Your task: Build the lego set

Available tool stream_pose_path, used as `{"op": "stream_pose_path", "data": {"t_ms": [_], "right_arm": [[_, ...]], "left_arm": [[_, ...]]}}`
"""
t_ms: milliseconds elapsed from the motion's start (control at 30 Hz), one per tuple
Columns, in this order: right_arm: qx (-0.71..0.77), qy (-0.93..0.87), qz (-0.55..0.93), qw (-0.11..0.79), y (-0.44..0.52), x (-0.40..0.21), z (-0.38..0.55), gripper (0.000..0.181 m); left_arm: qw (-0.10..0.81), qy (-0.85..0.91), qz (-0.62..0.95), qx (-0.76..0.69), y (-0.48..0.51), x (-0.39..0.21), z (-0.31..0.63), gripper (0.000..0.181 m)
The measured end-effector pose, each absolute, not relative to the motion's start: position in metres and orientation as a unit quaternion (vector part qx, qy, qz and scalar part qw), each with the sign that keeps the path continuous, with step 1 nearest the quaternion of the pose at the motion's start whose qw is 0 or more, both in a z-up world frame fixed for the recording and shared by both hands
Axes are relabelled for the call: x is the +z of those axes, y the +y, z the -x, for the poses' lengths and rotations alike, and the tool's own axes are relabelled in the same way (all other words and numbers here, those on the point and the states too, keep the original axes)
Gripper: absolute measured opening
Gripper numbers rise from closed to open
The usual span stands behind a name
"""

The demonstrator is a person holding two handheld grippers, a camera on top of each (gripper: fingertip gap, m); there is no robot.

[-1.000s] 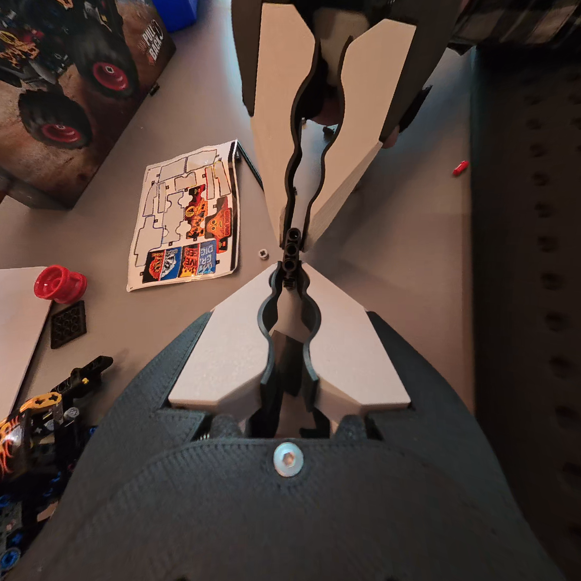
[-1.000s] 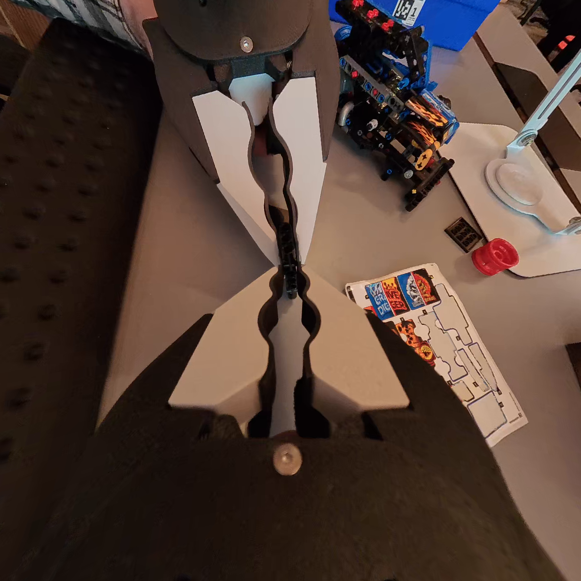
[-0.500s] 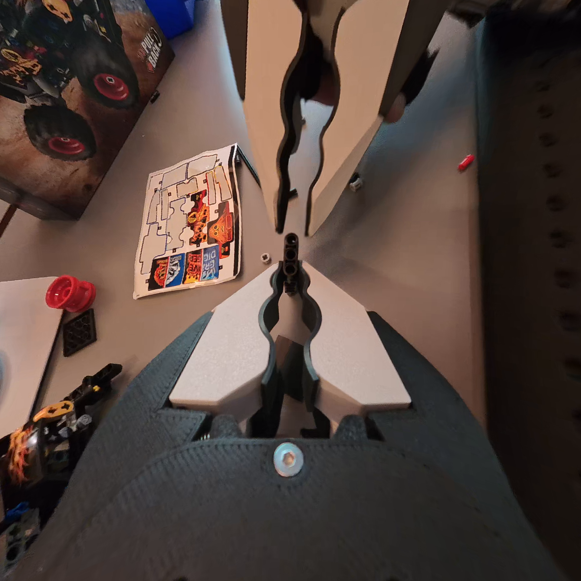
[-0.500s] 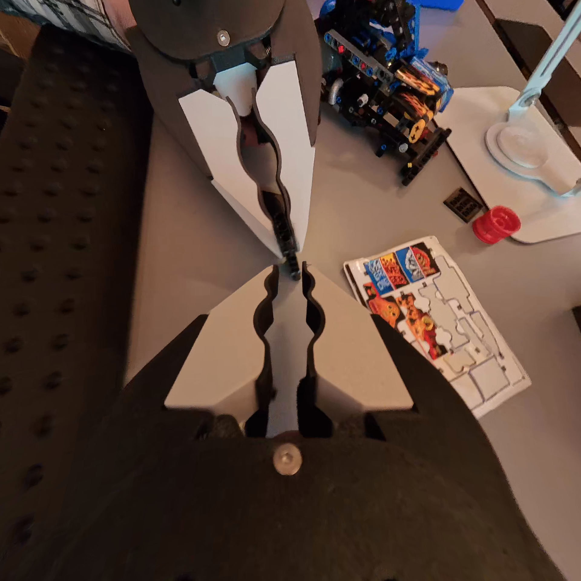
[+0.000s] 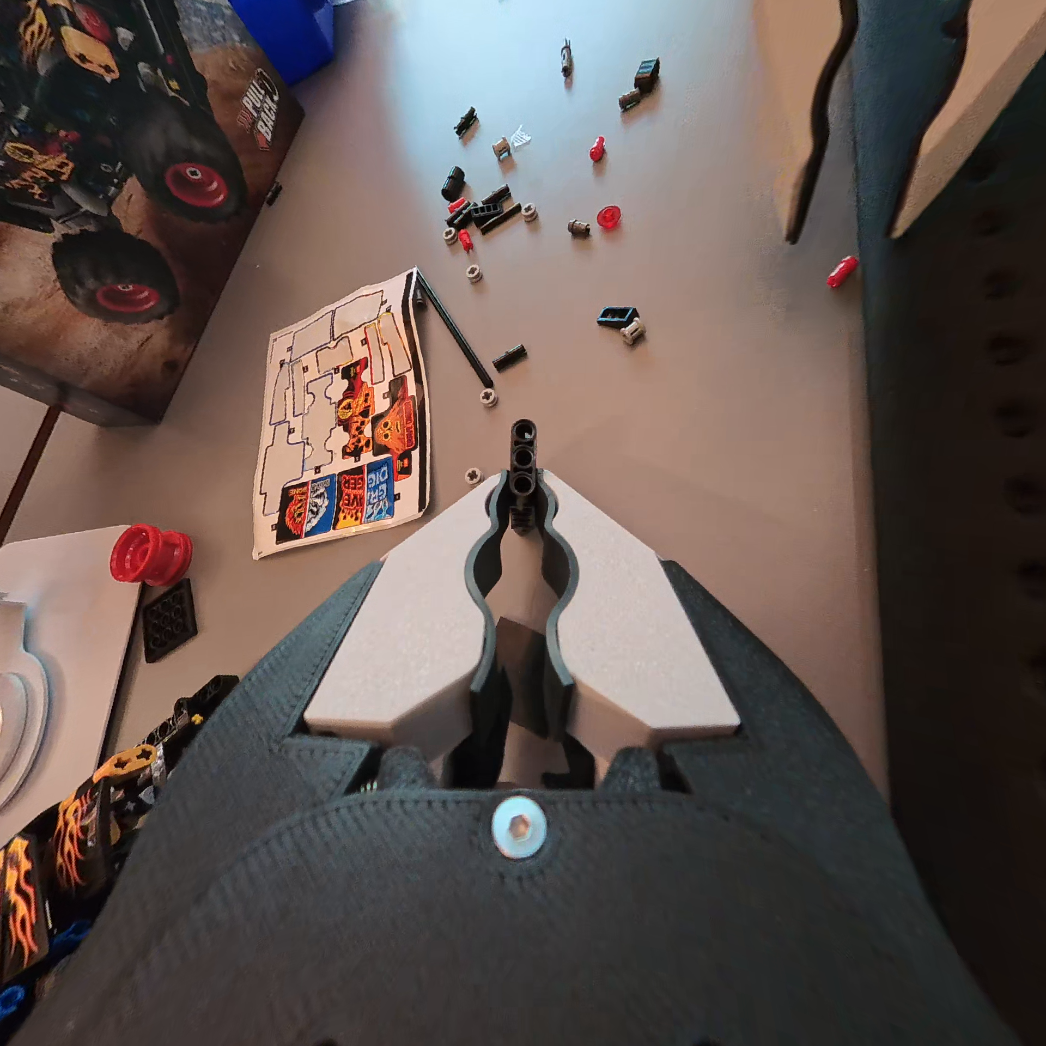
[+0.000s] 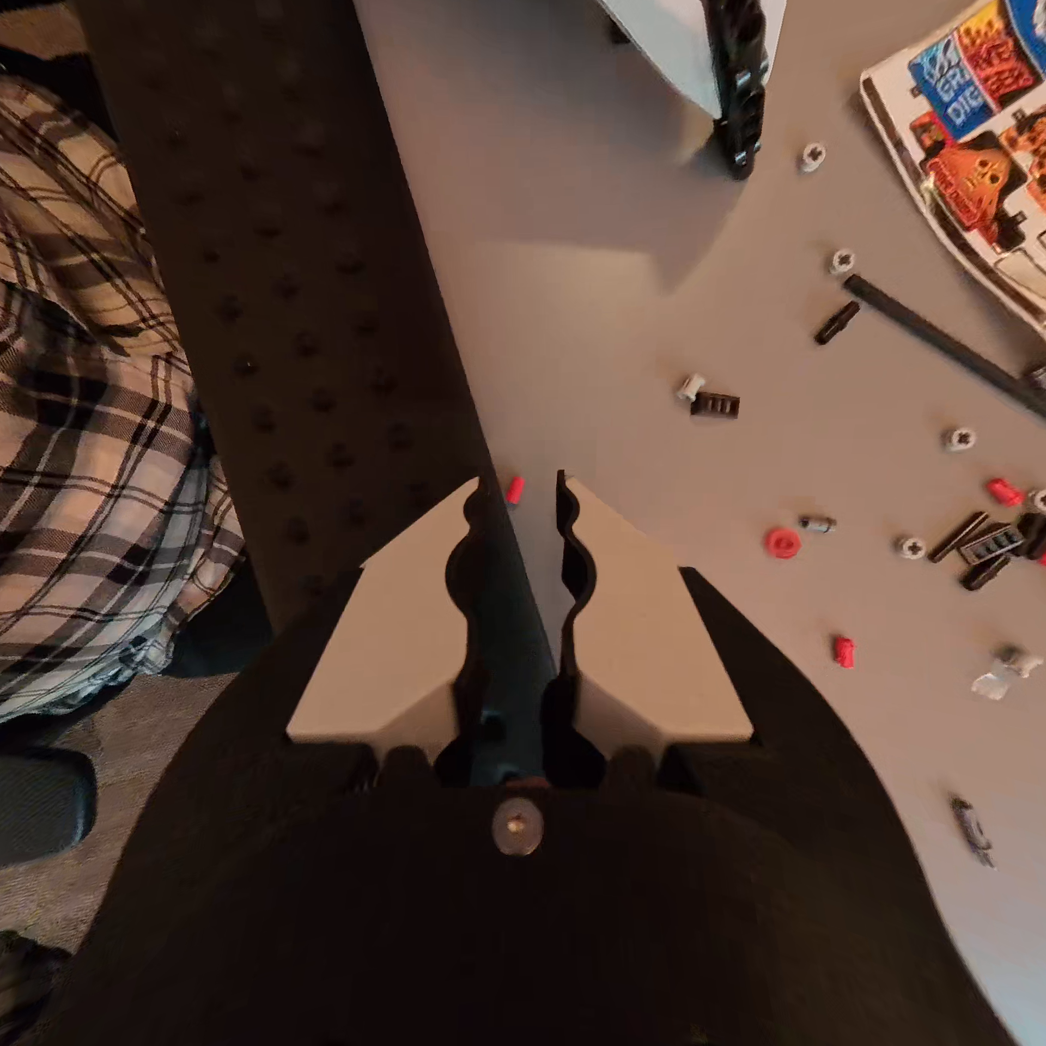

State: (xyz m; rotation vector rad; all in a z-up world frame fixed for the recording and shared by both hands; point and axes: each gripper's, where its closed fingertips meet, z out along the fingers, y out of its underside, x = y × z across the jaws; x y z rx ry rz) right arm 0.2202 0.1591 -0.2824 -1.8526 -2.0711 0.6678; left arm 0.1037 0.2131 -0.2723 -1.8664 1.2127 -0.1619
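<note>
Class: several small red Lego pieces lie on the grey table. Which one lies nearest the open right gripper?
The small red pin at the table's edge, just beyond the right gripper, lying apart from the others.

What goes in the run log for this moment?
left gripper: shut on black beam | right gripper: open, empty, above red pin

Black holed lego beam [image 5: 522, 461] upright, pinched at its base

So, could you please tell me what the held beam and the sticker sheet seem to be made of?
Beam: looks like hard black plastic, with moulded round holes and a dull sheen.
Sticker sheet: probably glossy printed paper or film, lying flat, with outlined blanks where stickers are gone.
</note>
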Motion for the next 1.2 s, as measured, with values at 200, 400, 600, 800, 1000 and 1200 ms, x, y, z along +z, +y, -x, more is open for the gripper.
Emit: {"op": "stream_pose_path", "data": {"t_ms": [200, 400, 600, 800, 1000, 1200], "right_arm": [[0.204, -0.703, 0.673, 0.107, 0.160, -0.295, -0.221, 0.007], [0.206, -0.701, 0.676, 0.098, 0.157, -0.298, -0.220, 0.002], [0.192, -0.699, 0.678, 0.122, 0.164, -0.300, -0.216, 0.002], [0.176, -0.699, 0.670, 0.178, 0.185, -0.295, -0.201, 0.010], [0.186, -0.677, 0.687, 0.186, 0.185, -0.293, -0.210, 0.015], [0.209, -0.659, 0.696, 0.194, 0.173, -0.298, -0.201, 0.015]], "left_arm": [[0.438, 0.489, 0.752, -0.065, 0.213, -0.273, -0.104, 0.006], [0.436, 0.489, 0.753, -0.068, 0.212, -0.273, -0.104, 0.007], [0.435, 0.489, 0.753, -0.071, 0.212, -0.273, -0.105, 0.007], [0.434, 0.489, 0.753, -0.071, 0.213, -0.273, -0.105, 0.007], [0.433, 0.488, 0.754, -0.074, 0.213, -0.273, -0.105, 0.007], [0.433, 0.488, 0.754, -0.075, 0.213, -0.274, -0.106, 0.007]]}}
